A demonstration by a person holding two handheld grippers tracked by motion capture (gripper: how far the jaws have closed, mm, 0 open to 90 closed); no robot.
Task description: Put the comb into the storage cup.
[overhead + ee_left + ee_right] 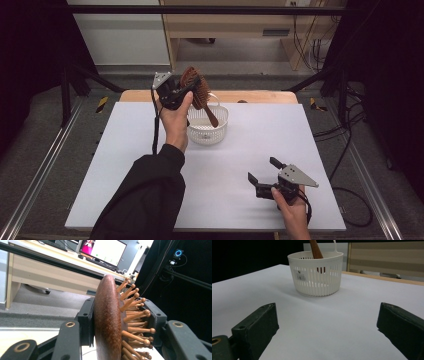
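left gripper [186,90]: raised over the far side of the table, jaws clamped on the head of the hairbrush, one jaw on the smooth back, the other on the bristle side
hairbrush [195,86]: wooden, held tilted above the basket, handle pointing down into it
basket [220,129]: white, slotted walls, stands on the table [260,135] near its far edge, handle end of the brush inside
right gripper [264,171]: near the front right of the table, well apart from the basket, jaws spread wide, nothing between them
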